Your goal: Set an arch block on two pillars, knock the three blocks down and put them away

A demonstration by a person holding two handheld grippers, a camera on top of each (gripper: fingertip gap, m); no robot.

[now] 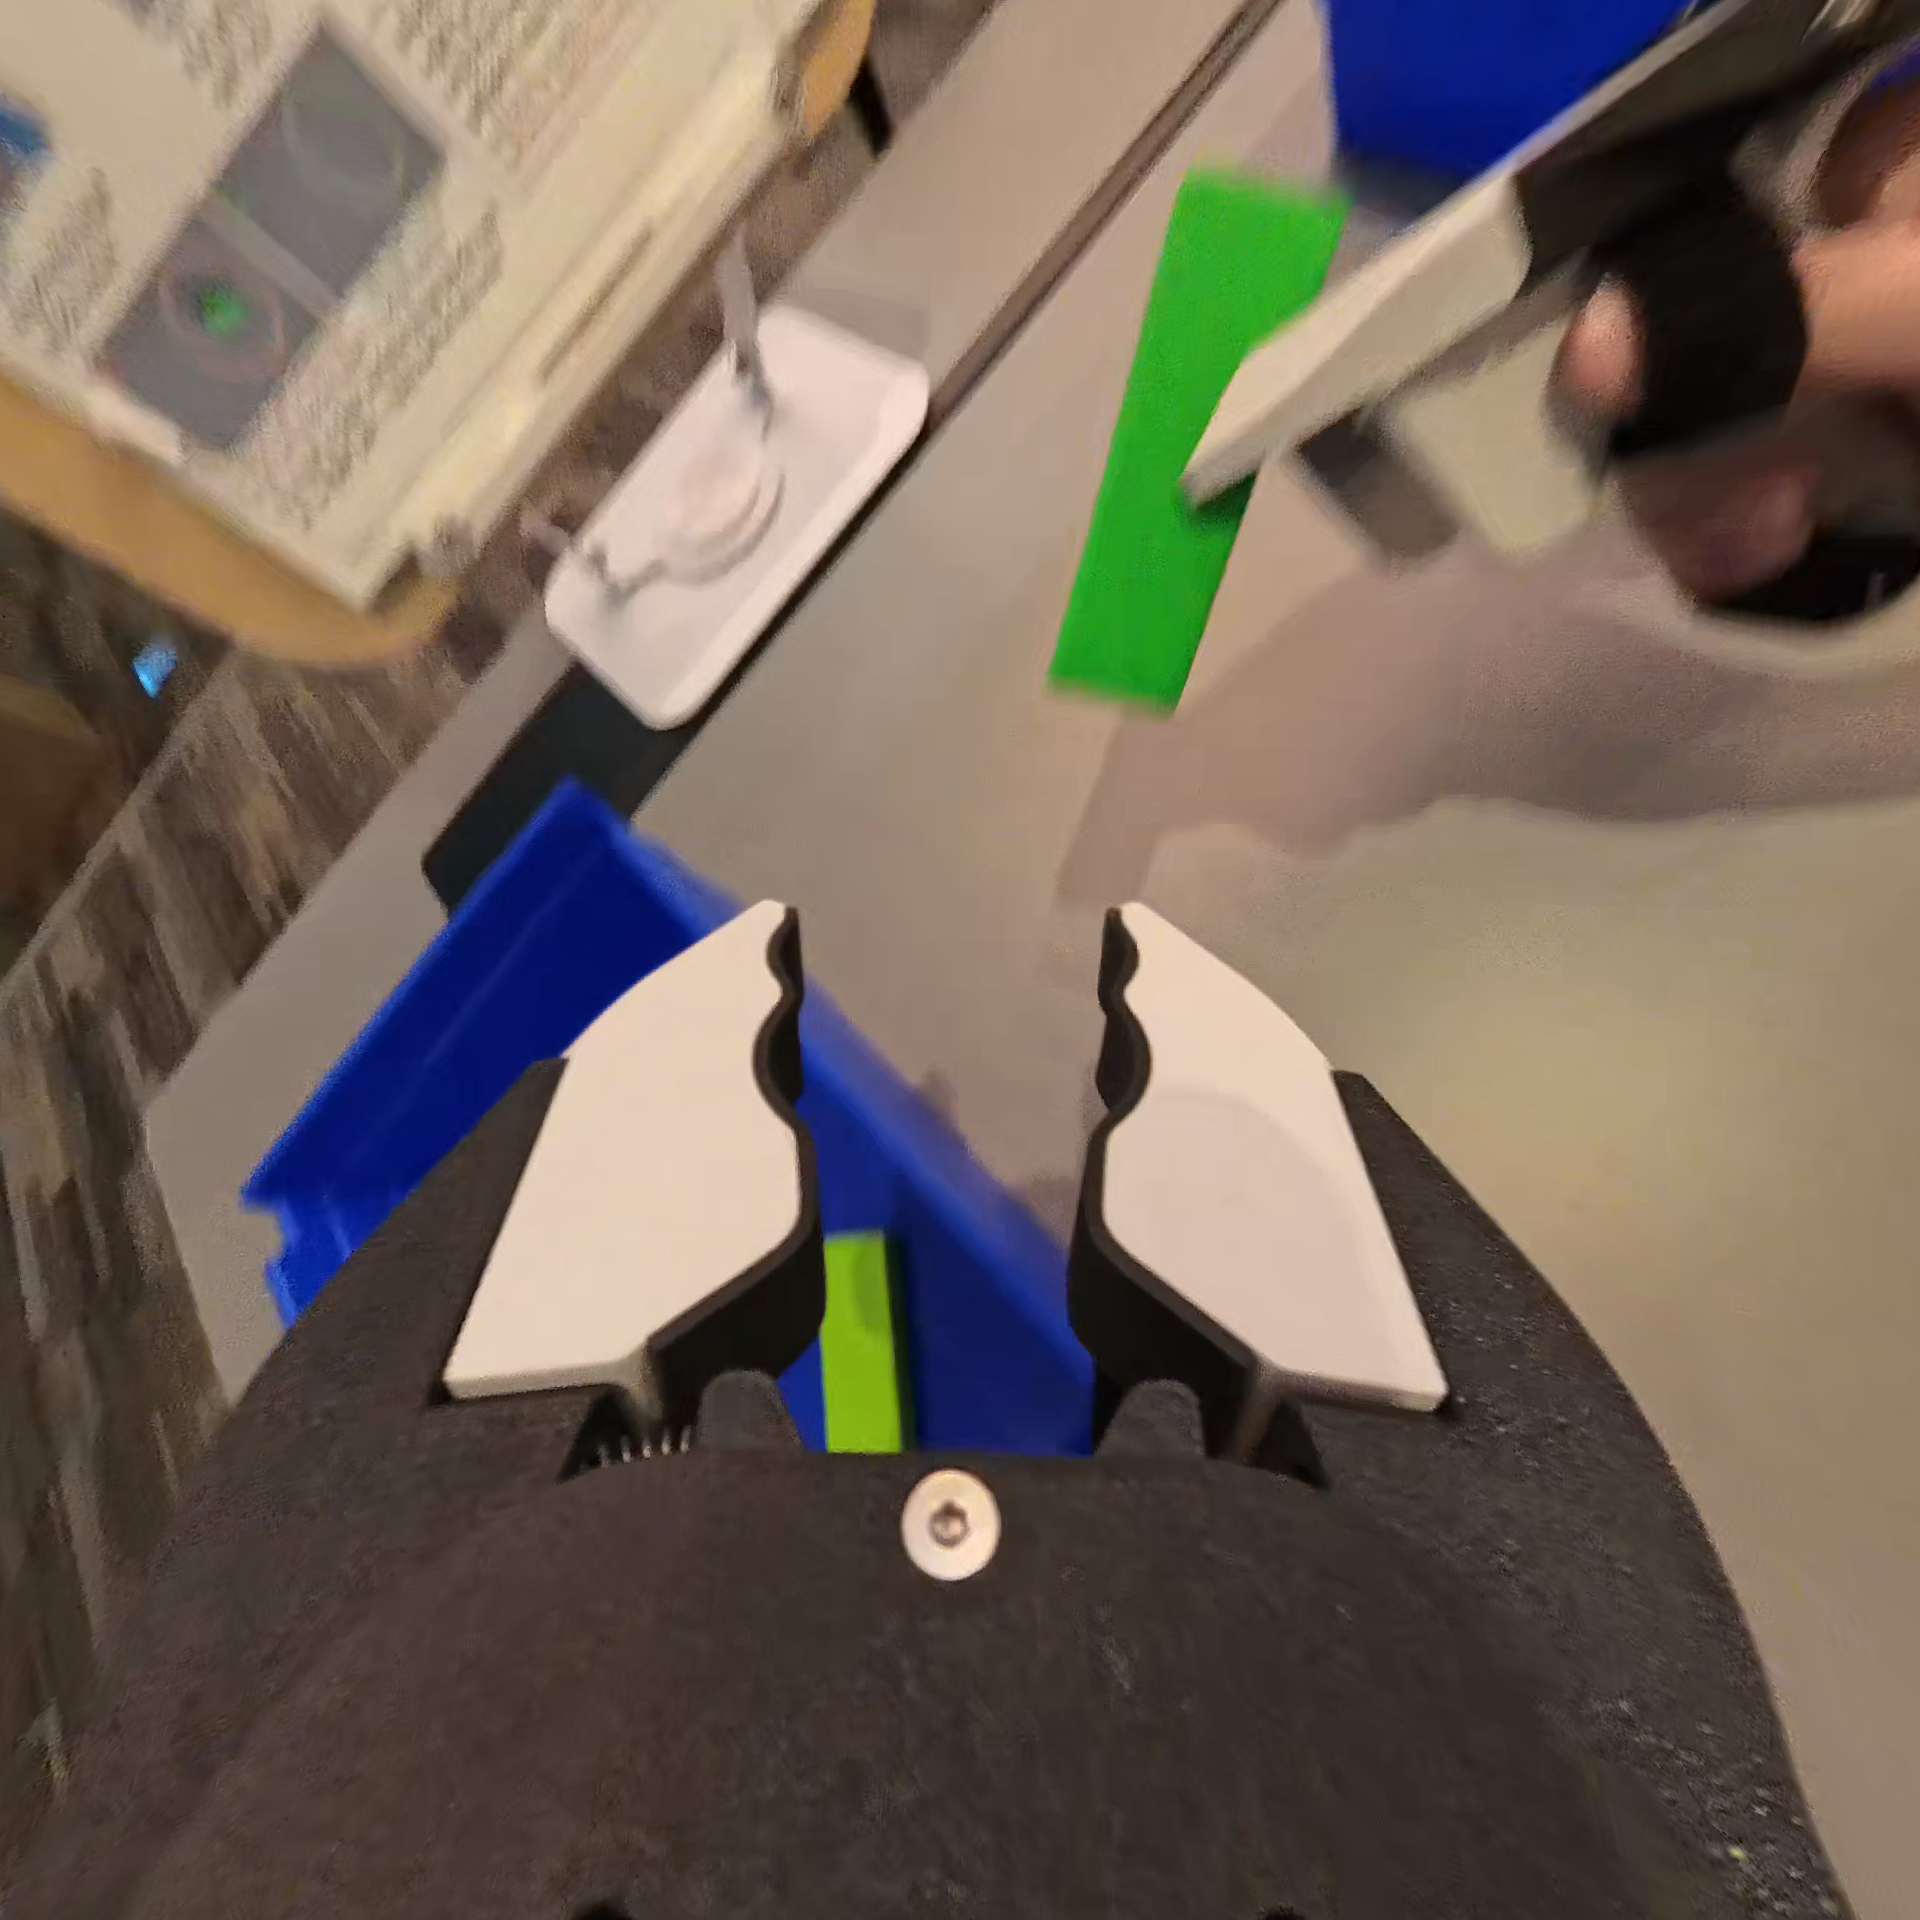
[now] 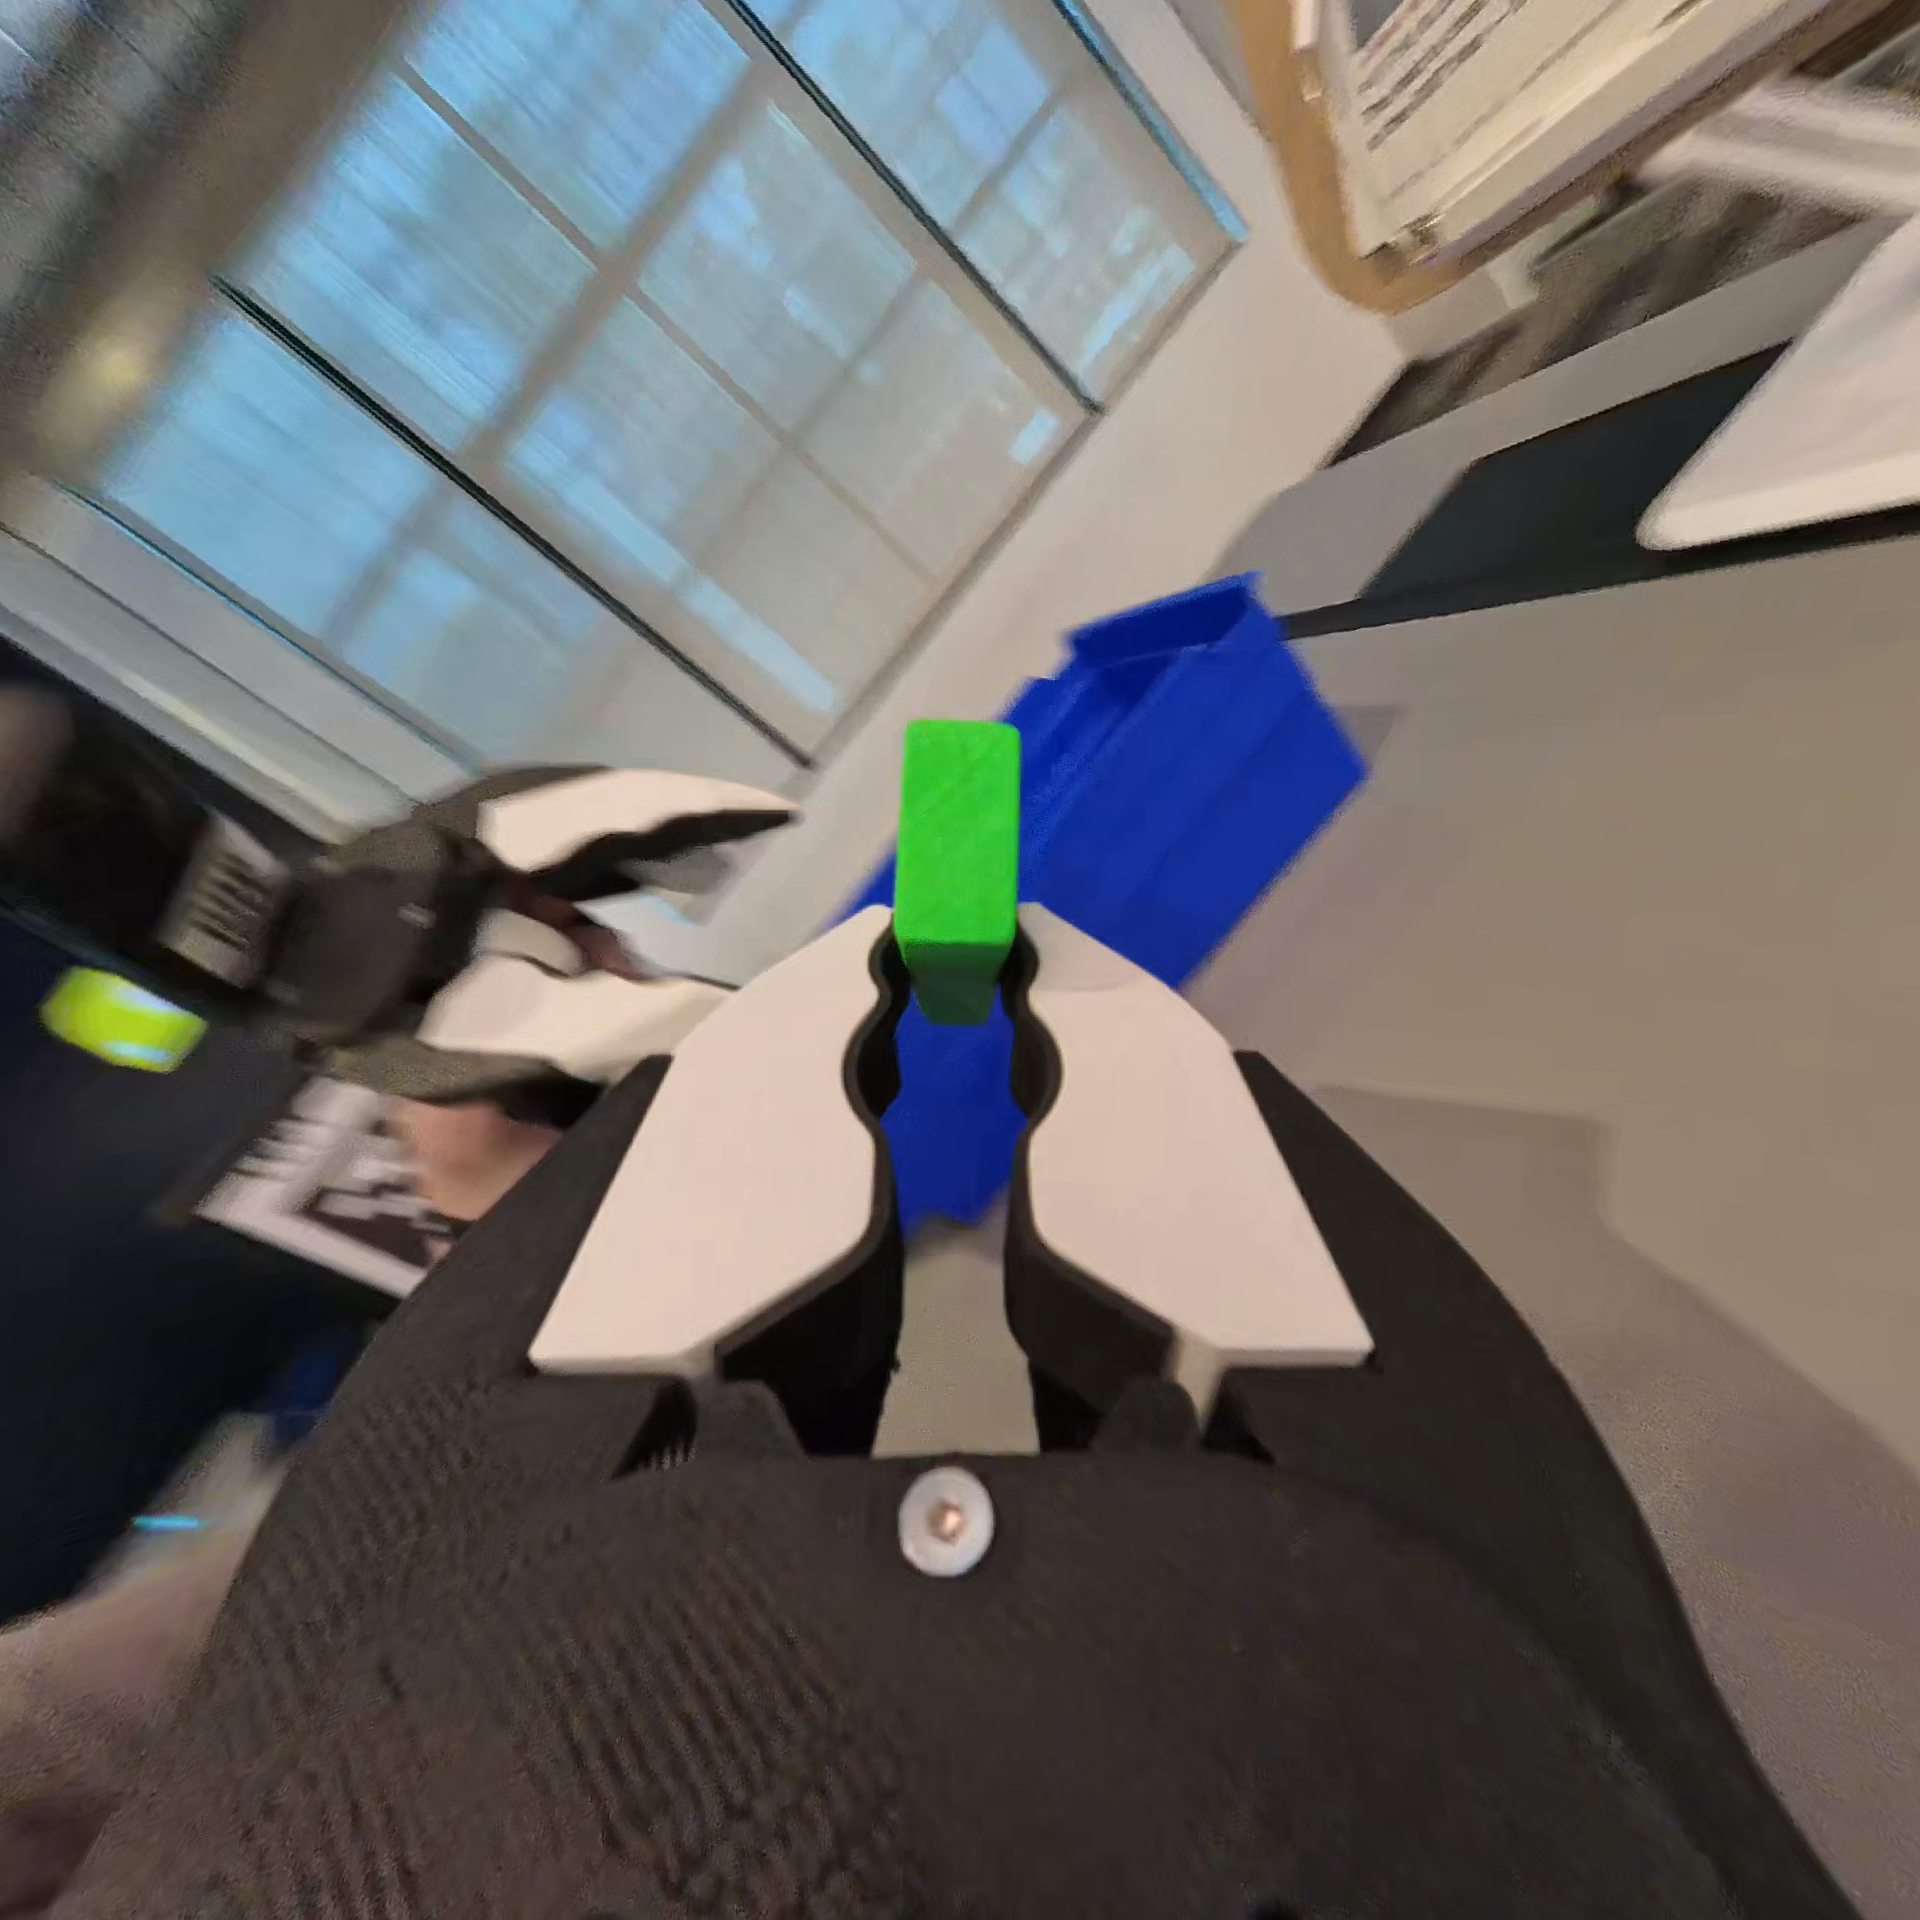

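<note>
Above the blue bin [image 1: 540, 1039], the left gripper [image 1: 951, 920] gapes wide over a lime block [image 1: 860, 1340]. Right gripper [image 2: 956, 914] pinches a green block [image 2: 958, 831]. Box [image 1: 312, 260] print is blurred.

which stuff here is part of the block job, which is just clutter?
Job:
- green block, clamped in the right gripper
- blue bin, under the open left gripper
- lighter green block, already in that bin

Clutter:
- white tray with a clear glass item, too blurred to identify
- printed box
- window
</note>
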